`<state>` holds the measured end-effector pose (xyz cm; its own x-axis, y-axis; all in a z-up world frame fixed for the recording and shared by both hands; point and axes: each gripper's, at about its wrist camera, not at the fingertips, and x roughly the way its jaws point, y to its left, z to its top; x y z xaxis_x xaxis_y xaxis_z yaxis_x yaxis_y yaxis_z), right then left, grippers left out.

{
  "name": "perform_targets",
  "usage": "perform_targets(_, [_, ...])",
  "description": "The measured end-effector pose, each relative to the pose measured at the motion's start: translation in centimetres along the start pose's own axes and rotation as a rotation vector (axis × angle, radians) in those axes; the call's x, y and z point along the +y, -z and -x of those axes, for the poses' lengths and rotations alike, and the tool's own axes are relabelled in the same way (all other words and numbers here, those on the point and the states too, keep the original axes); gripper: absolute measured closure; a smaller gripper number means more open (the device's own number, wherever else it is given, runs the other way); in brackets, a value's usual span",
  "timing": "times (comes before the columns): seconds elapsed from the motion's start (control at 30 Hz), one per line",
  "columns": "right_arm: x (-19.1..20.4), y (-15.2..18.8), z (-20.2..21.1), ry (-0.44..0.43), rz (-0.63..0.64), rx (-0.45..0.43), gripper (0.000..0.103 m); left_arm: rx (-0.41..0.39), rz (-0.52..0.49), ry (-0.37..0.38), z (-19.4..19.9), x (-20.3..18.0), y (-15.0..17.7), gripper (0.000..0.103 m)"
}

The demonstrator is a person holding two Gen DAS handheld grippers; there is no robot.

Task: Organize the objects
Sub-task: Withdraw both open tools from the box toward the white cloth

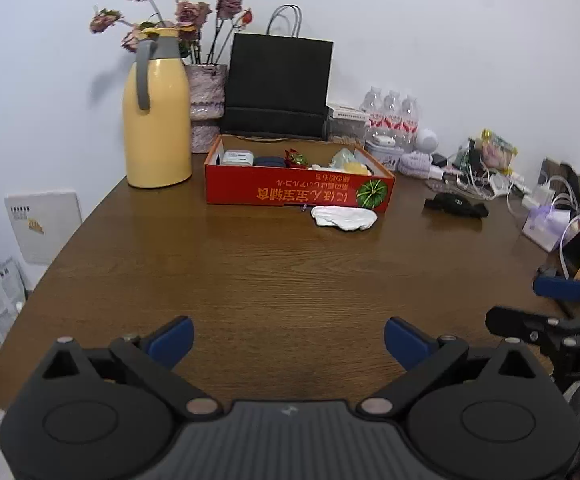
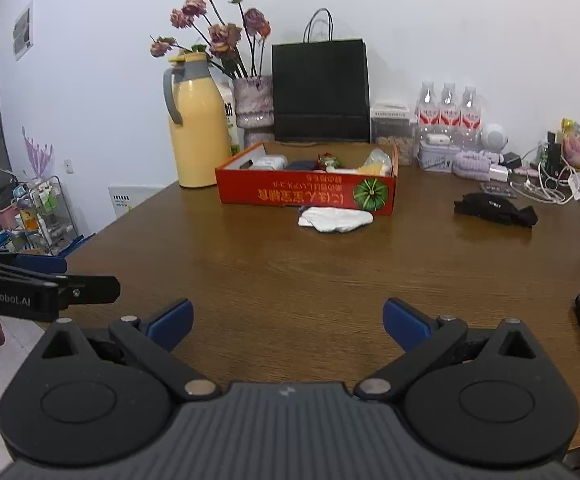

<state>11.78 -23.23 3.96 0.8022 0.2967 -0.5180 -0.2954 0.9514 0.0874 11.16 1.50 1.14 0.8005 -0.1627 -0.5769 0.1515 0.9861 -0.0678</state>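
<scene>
White cloth lies crumpled against the red box's front wall, mid-worktop; a black cloth sits toward the right edge. Both claws, left and right, hang released over the near edge. Limp fabric may slip from a shallow pinch.

Looking like a lived-in home: wooden table crowding with dried roses, a yellow thermos jug, water bottles, tangled chargers.
</scene>
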Motion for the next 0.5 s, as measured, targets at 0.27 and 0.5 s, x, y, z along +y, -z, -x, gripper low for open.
perform_targets(0.27, [-3.6, -1.9, -7.5, 0.004, 0.014, -0.022, 0.0, 0.021, -0.07, -0.012, -8.7, -0.9, -2.4, 0.004])
perform_targets(0.5, [-9.3, -6.6, -18.6, 0.028, -0.064, 0.064, 0.01, 0.053, -0.036, 0.071, -19.9, -1.4, -8.7, 0.009])
